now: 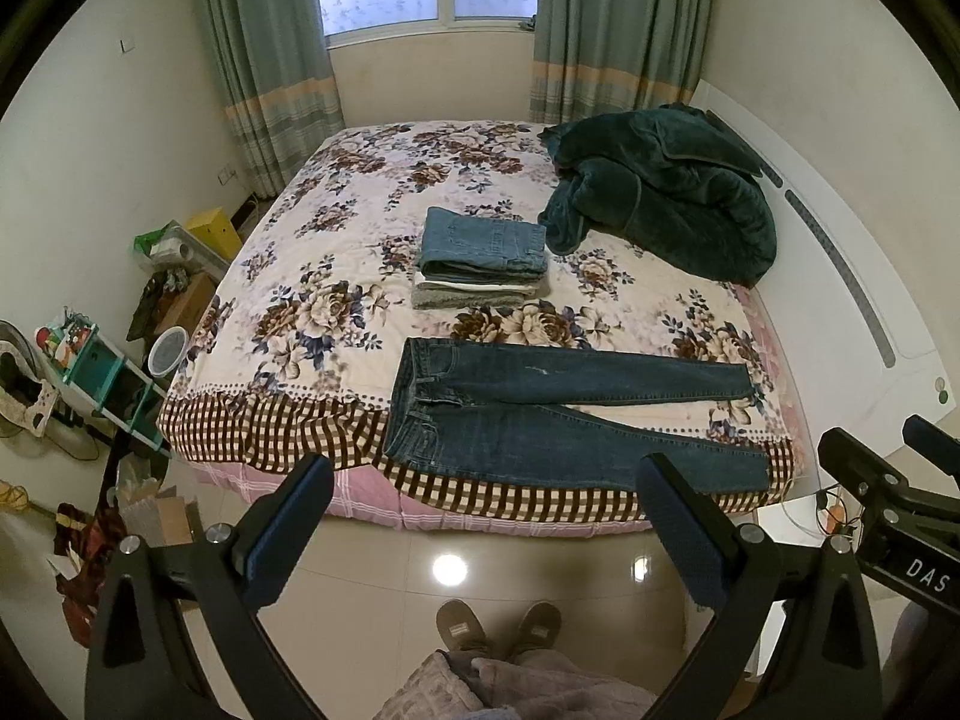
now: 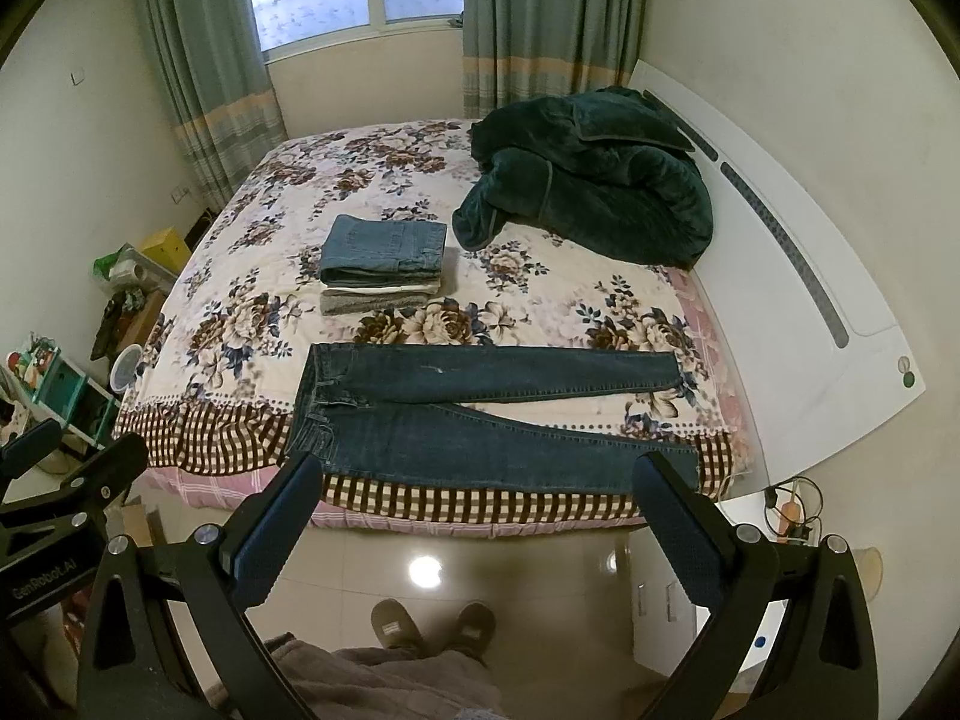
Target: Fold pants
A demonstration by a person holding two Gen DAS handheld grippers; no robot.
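You held the left gripper [image 1: 486, 516] and right gripper [image 2: 474, 516] wide open, empty, above the floor. The dark blue denim pants [image 1: 540, 414] lay flat along the bed's near edge, waistband left; grip waistband and hems squarely.

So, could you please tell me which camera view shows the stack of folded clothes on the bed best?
The left wrist view is slightly better: the stack of folded clothes sits nearer the picture's centre and looks larger. The right wrist view shows the same stack whole too, only further left and a little smaller.
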